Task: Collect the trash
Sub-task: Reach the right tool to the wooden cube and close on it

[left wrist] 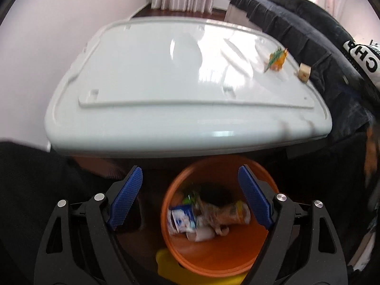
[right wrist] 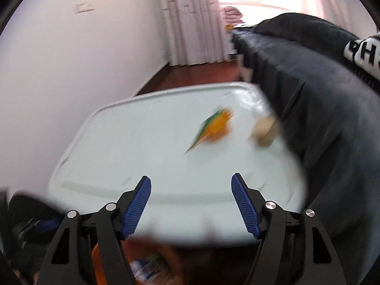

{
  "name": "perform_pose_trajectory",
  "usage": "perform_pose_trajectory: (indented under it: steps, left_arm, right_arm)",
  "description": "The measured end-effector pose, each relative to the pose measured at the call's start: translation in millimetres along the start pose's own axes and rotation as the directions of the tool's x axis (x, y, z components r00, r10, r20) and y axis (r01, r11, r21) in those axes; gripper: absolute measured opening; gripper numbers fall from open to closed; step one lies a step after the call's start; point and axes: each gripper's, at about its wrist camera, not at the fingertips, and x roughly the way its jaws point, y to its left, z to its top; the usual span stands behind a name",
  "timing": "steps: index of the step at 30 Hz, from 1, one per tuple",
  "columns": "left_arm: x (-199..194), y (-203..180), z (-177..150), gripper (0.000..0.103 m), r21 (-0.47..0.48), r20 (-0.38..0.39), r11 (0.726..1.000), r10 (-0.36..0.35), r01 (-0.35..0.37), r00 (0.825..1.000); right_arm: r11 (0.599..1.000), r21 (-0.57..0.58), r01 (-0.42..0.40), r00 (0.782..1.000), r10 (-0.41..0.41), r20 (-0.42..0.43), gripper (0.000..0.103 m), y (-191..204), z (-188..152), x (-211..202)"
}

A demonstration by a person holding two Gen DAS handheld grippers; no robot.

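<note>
An orange bin (left wrist: 220, 251) stands on the floor below the white table (left wrist: 166, 90). It holds several pieces of trash, among them a blue and white carton (left wrist: 181, 219) and a crumpled wrapper (left wrist: 228, 212). My left gripper (left wrist: 190, 197) is open and empty above the bin. My right gripper (right wrist: 191, 201) is open and empty over the table's near edge (right wrist: 166, 216); the bin (right wrist: 99, 263) shows blurred at the bottom of the right wrist view. An orange and green toy (left wrist: 276, 59) (right wrist: 213, 128) and a small wooden block (left wrist: 304, 72) (right wrist: 263, 128) lie on the table's far right.
A dark sofa with dark clothing (left wrist: 320, 35) (right wrist: 332, 95) borders the table on the right. A yellow object (left wrist: 171, 268) lies under the bin's near side. A white wall (right wrist: 71, 71) and curtains (right wrist: 190, 23) stand behind. The right wrist view is motion-blurred.
</note>
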Motion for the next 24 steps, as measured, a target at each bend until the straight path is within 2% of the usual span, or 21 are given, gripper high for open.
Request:
perform_pose_trajectory:
  steps: [4,6,10,14,17,18,19,21,24]
  left_arm:
    - [6.6,-1.9,8.3,0.081,0.019,0.041,1.000,0.012,-0.013,0.999]
    - [11.8,-1.9,9.1,0.081,0.024,0.042,1.000,0.007,-0.008,0.999]
    - [24.1,-4.9,6.0,0.081,0.045,0.018,0.999,-0.013,0.012,1.000]
    - [28.4,-10.5,3.0,0.081,0.067,0.009,0.997,-0.035,0.035,0.999]
    - [28.1,-14.1,1.2,0.081,0.081,0.010,0.996,-0.041,0.040,0.999]
    - [27.6,-14.7,0.0,0.081,0.084,0.011,0.995,-0.046,0.045,0.999]
    - [27.6,-15.1,-0.8,0.081,0.085,0.011,0.995,-0.049,0.048,0.999]
    - [28.7,-14.5,-1.5,0.081,0.081,0.007,0.995,-0.054,0.053,0.999]
    - [31.7,-11.4,-0.3,0.081,0.061,-0.004,0.996,-0.068,0.068,0.998]
  right_arm:
    - [0.990,-0.045,0.135,0.989,-0.137,-0.061,0.069,-29.1,44.7,49.9]
    - [0.984,-0.013,0.178,0.979,-0.178,-0.101,0.069,-44.3,53.1,73.0]
    - [0.969,0.071,0.237,0.962,-0.224,-0.155,0.069,-65.5,58.8,103.9]
    - [0.951,0.069,0.301,0.943,-0.286,-0.172,0.069,-64.8,62.5,127.6]
    - [0.927,0.059,0.371,0.917,-0.355,-0.180,0.068,-63.9,65.2,141.5]
    - [0.927,0.059,0.371,0.917,-0.355,-0.180,0.064,-63.9,65.2,141.5]
    - [0.913,0.078,0.399,0.904,-0.378,-0.202,0.059,-68.7,65.3,150.5]
    - [0.906,0.091,0.413,0.896,-0.386,-0.217,0.047,-71.4,63.4,153.1]
    - [0.895,0.087,0.438,0.883,-0.410,-0.230,0.042,-75.1,57.8,156.8]
